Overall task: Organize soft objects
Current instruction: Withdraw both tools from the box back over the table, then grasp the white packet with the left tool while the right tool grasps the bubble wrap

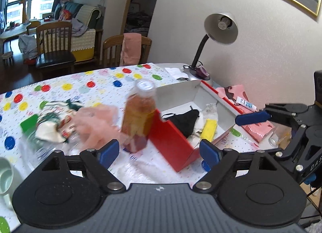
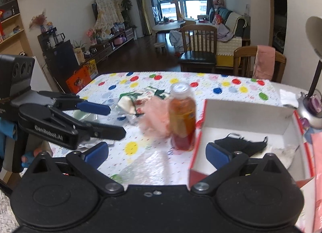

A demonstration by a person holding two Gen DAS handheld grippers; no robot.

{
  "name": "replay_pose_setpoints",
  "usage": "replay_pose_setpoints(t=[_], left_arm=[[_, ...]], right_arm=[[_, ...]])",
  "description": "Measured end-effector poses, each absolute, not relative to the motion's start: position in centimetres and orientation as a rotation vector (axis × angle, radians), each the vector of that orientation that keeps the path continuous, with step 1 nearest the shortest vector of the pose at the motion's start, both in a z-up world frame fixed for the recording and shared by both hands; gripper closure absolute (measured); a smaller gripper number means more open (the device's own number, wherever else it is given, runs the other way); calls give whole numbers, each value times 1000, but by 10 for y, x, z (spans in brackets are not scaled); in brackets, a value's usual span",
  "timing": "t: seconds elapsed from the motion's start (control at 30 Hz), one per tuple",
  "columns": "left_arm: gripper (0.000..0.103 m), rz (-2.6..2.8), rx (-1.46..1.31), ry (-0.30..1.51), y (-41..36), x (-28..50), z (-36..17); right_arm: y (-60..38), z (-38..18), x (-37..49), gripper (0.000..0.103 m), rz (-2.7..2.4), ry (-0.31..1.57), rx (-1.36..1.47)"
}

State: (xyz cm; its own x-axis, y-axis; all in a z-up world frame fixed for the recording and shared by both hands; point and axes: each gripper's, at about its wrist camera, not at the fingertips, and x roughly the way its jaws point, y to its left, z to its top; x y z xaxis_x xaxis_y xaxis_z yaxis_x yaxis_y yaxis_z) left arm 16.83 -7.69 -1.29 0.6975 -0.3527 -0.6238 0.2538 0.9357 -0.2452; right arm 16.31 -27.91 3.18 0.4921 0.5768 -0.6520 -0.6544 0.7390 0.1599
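My left gripper (image 1: 159,153) is wide open and holds nothing — its blue pads (image 1: 107,152) hang over the spotted tablecloth (image 1: 80,86). My right gripper (image 2: 157,153) is wide open too, with nothing between its pads.

Just past my left gripper stands a bottle (image 1: 140,116) of orange drink, upright on the cloth. It is right beside the red wall of the box (image 1: 171,142). The box is red outside and white inside. In it lies a black mask (image 1: 184,120), and next to the mask there is a yellow thing (image 1: 209,129) and a bit of white cloth (image 1: 211,110).

On the other side of the bottle sits a fluffy pink soft thing (image 1: 96,124), touching the bottle or very close to it; the picture is blurry there. Beside that is a bunched white and green cloth (image 1: 54,122).

Farther back, a desk lamp (image 1: 219,29) stands by the wall, near the far end of the box. A wooden chair (image 1: 126,49) with a pink cloth over its back is behind the table.
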Motion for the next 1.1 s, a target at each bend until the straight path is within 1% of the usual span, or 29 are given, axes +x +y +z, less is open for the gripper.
replay_pose_setpoints(t=[0.07, 0.1, 0.17, 0.2, 0.23, 0.5, 0.6, 0.73, 0.87, 1.1], left_arm=[[15, -331, -157, 727, -62, 162, -17], [13, -324, -161, 729, -55, 159, -19], [7, -310, -158, 726, -44, 154, -24], [1, -305, -154, 720, -39, 152, -26], [0, -304, -153, 717, -34, 149, -28], [0, -363, -76, 734, -1, 135, -53], [0, -364, -48, 781, 15, 136, -66], [0, -362, 9, 842, 35, 142, -85], [0, -362, 74, 861, 48, 150, -96], [0, -373, 178, 948, 52, 175, -118]], right_arm=[[-269, 27, 158, 0, 747, 762, -108], [-265, 24, 156, 0, 746, 770, -106], [-256, 17, 152, 0, 744, 786, -100], [-251, 13, 151, 0, 740, 792, -99], [-247, 9, 148, 0, 737, 798, -100], [-216, -23, 138, 0, 715, 869, -106], [-206, -34, 136, 0, 712, 897, -105], [-194, -48, 132, 0, 705, 925, -104], [-185, -64, 130, 0, 685, 960, -112], [-173, -81, 128, 0, 678, 1000, -128]])
